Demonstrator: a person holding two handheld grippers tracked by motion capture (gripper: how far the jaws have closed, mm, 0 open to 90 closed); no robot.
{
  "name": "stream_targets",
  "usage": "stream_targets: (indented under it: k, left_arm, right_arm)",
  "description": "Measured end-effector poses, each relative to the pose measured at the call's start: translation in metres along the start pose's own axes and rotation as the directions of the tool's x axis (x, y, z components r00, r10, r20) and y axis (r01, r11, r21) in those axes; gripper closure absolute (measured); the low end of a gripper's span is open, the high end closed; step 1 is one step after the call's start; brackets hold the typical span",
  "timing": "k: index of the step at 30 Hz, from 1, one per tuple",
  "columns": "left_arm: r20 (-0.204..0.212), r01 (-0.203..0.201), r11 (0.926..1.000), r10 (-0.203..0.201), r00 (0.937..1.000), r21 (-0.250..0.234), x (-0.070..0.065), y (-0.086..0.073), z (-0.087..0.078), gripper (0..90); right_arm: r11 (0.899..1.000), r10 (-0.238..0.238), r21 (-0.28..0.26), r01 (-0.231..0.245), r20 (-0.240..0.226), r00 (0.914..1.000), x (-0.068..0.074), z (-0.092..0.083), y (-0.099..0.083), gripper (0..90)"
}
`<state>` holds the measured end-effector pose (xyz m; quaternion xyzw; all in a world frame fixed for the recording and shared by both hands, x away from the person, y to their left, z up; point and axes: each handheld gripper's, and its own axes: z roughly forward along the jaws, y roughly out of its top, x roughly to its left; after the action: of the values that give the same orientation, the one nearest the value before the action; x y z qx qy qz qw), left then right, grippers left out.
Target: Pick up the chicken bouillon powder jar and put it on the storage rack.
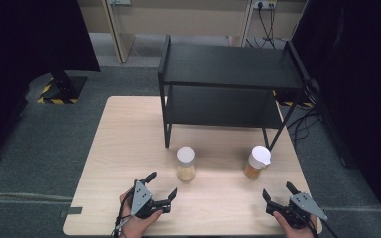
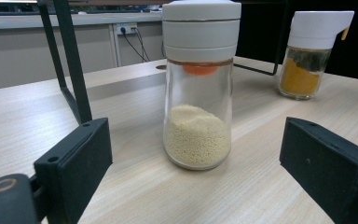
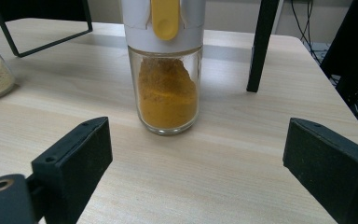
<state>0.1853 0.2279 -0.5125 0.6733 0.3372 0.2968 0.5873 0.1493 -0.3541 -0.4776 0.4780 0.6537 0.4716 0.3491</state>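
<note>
While the left gripper [image 1: 162,185] rests low at the near left of the wooden table [image 1: 124,148], its 2 jaws stand wide apart with nothing between them. Just beyond it stands the pale-grain jar [image 1: 185,163], upright, glass with a white lid, about a third full of cream granules; in the left gripper view this jar [image 2: 198,88] sits between the lines of the 2 black jaws but ahead of them, untouched. Behind both jars stands a black 2-tier shelf [image 1: 228,64]. Further right, well apart from the first jar, the orange-powder jar [image 1: 256,162] stands upright with a white spouted lid; the right gripper view shows it [image 3: 168,79] straight ahead. At the near right, the right gripper [image 1: 279,192] holds nothing, jaws spread wide.
</note>
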Motion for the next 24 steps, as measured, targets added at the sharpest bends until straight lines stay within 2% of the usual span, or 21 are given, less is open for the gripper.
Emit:
stream_targets:
  k: [8,10,13,24]
  left_arm:
    - [0.024,0.002,0.9998,-0.001,0.9997,-0.017,0.004,0.008,0.005,9.6]
    - [0.034,-0.016,0.9997,0.016,0.9993,-0.016,0.003,0.013,0.009,9.8]
    - [0.038,-0.018,0.9997,0.018,0.9991,-0.019,0.004,0.015,0.012,10.2]
    - [0.048,-0.026,0.9993,0.027,0.9985,-0.025,0.008,0.031,0.035,11.2]
  right_arm:
    - [1.000,0.000,0.005,0.000,0.001,1.0000,0.000,0.001,0.001,8.1]
    - [1.000,-0.002,0.005,0.002,0.003,1.0000,0.001,0.001,0.001,8.0]
    - [1.000,0.000,0.007,0.000,0.004,1.0000,0.001,0.001,0.001,8.1]
    - [1.000,-0.006,0.012,0.006,0.005,1.0000,0.002,0.001,0.002,8.1]
